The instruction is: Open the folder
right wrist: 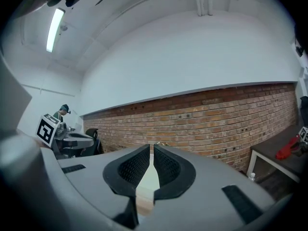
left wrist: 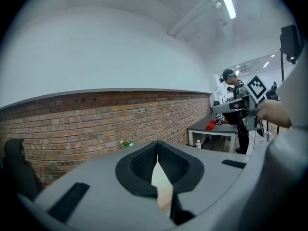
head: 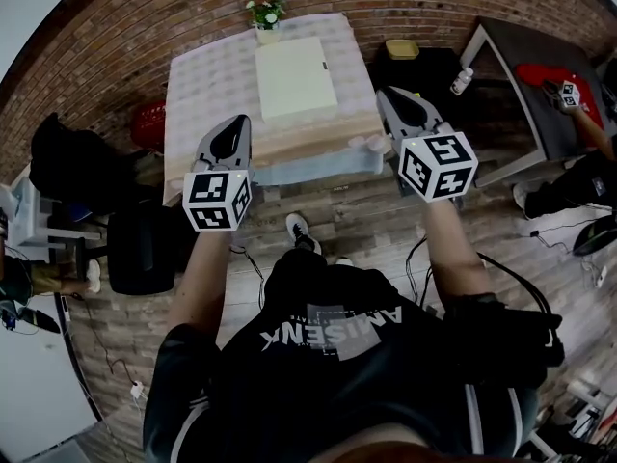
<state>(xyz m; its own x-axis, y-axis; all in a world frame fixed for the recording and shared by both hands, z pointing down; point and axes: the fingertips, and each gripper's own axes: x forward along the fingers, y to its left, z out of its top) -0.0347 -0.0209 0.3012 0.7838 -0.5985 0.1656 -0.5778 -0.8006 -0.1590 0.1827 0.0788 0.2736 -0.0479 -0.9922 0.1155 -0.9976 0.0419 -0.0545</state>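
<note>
A pale cream folder (head: 295, 77) lies flat and closed in the upper centre of the head view. It rests on a small table (head: 202, 75) covered with a light checked cloth. A little potted plant (head: 265, 14) stands just behind the folder, at the table's far edge by the brick wall (head: 116, 37).

Below the folder, a person holds two grey grippers at the table's near edge, clear of the folder. The left gripper (head: 242, 121) is at centre left, with its jaws pressed together and nothing between them. The right gripper (head: 384, 93) is at centre right, with its jaws drawn to a thin slit, also empty.

At the upper right is a dark side table (head: 540, 61) with a red object (head: 540, 73) on it. A small white bottle (head: 463, 80) stands beside that table.
</note>
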